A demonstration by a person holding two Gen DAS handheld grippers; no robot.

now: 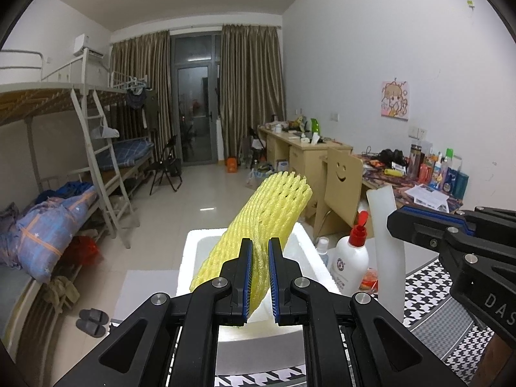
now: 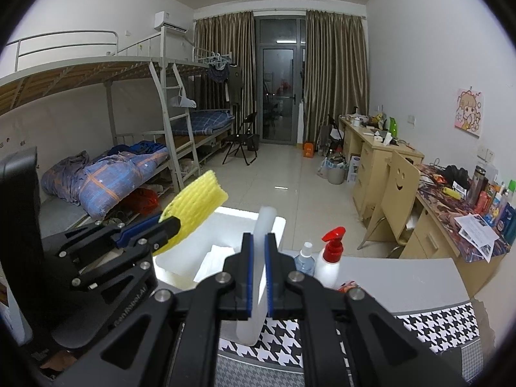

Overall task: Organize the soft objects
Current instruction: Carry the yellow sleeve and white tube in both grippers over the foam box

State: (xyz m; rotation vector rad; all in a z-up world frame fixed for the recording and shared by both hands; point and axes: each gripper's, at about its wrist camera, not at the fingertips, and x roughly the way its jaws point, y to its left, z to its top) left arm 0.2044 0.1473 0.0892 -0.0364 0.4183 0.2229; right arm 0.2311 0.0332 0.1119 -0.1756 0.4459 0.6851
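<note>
My left gripper [image 1: 259, 277] is shut on a yellow foam fruit net [image 1: 264, 216] and holds it tilted up above a white foam box [image 1: 303, 258]. In the right wrist view the same left gripper [image 2: 167, 225] comes in from the left with the yellow net [image 2: 196, 203] over the foam box [image 2: 277, 222]. My right gripper [image 2: 258, 274] is shut on a white translucent foam sheet [image 2: 262, 225], held upright beside the box. In the left wrist view the right gripper [image 1: 396, 219] holds that sheet [image 1: 385, 242] at the right.
A white bottle with a red pump [image 1: 351, 264] and a small clear spray bottle [image 1: 322, 248] stand right of the box on a houndstooth-patterned cloth [image 1: 435, 290]. A chair [image 1: 342, 183] and cluttered desks [image 1: 419, 187] are on the right, bunk beds [image 1: 64, 177] on the left.
</note>
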